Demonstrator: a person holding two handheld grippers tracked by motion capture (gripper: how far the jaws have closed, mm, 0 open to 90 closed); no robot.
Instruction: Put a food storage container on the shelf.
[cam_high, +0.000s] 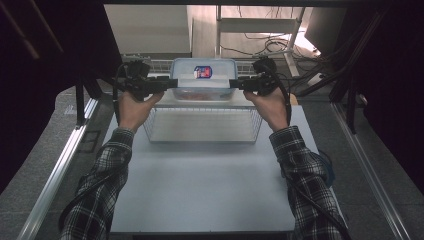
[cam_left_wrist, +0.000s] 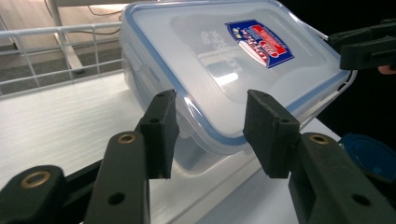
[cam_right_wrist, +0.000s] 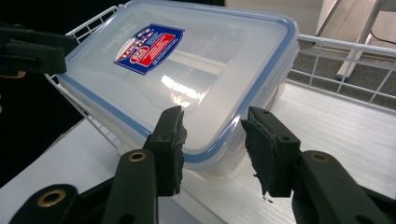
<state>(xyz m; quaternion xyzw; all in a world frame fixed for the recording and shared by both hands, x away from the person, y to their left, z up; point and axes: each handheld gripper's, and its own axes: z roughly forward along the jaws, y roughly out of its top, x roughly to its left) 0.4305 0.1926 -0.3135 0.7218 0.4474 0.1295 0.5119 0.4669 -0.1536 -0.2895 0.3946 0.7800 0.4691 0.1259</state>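
A clear plastic container (cam_high: 203, 75) with a blue-sealed lid and a red and blue label hangs over a white wire basket (cam_high: 160, 125), carried between both grippers. Something reddish shows through its front wall. My left gripper (cam_high: 175, 82) is shut on the container's left end, and my right gripper (cam_high: 234, 84) is shut on its right end. In the left gripper view the jaws (cam_left_wrist: 212, 133) close on the near end of the container (cam_left_wrist: 224, 60), with the right gripper (cam_left_wrist: 366, 46) at the far end. In the right gripper view the jaws (cam_right_wrist: 212, 140) hold the container (cam_right_wrist: 196, 70) likewise.
The basket stands at the far end of a white table (cam_high: 200, 190); its wire walls (cam_left_wrist: 60, 51) (cam_right_wrist: 345, 60) rise around a pale floor. A blue round thing (cam_left_wrist: 369, 158) lies on the table by the right forearm. Dark frames, cables and a shelf stand behind.
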